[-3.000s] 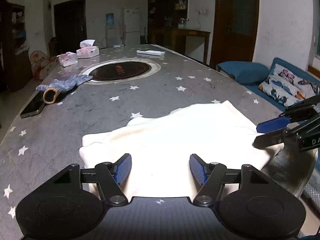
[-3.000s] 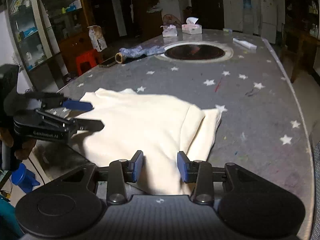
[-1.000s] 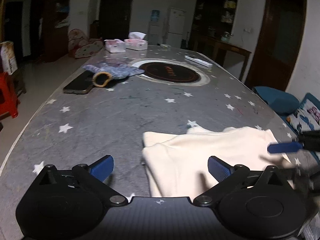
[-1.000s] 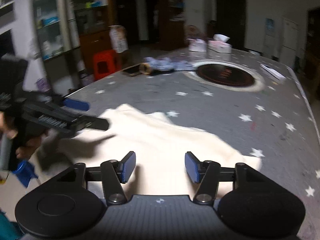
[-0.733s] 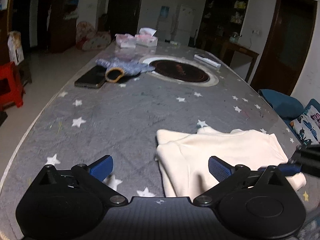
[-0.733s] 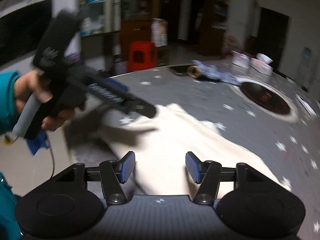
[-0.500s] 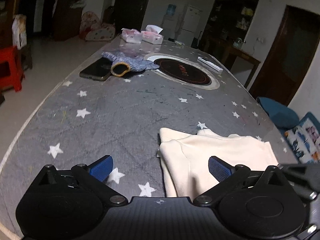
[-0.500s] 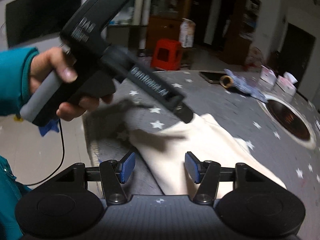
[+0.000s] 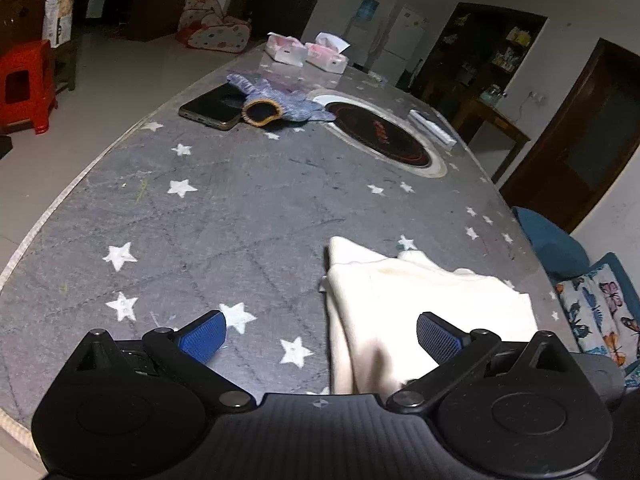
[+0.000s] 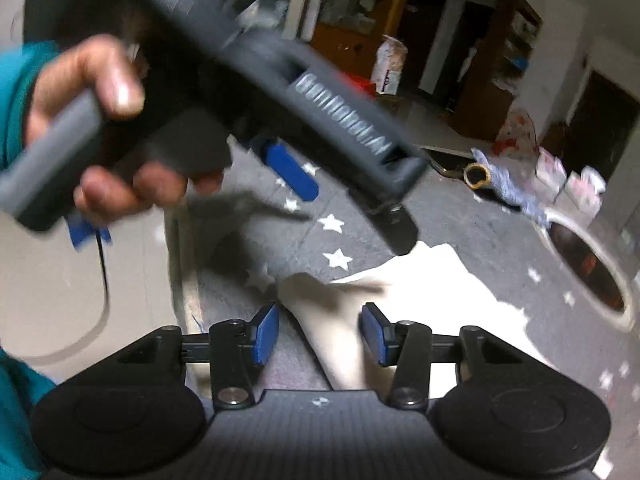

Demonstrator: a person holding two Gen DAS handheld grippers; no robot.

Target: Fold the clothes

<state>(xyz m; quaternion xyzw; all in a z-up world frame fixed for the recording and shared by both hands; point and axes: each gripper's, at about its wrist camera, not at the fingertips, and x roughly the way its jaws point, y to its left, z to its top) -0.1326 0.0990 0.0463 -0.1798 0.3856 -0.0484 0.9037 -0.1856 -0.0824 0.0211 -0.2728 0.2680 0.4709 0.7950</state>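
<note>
A cream garment (image 9: 420, 304) lies folded on the grey star-patterned table (image 9: 240, 200), near its front right edge. My left gripper (image 9: 320, 330) is wide open above the table's near edge, with the garment's left edge between its fingers but not held. In the right wrist view the same cream garment (image 10: 420, 292) runs from the gripper out to the right. My right gripper (image 10: 319, 332) is open over the garment's near corner. The left gripper's body (image 10: 312, 92) crosses close in front of this camera, blurred, held by a hand (image 10: 100, 128) in a teal sleeve.
A phone (image 9: 212, 110), a blue knit glove (image 9: 276, 100), two tissue boxes (image 9: 306, 54) and a white remote (image 9: 432, 130) lie around the round black hotplate (image 9: 380, 138) at the far end. A red stool (image 9: 24, 84) stands on the floor left. A blue sofa (image 9: 560, 248) is right.
Both grippers have swung left along the table's near edge. The left gripper opened wide and rose; it now fills the right wrist view up close. The garment lies still.
</note>
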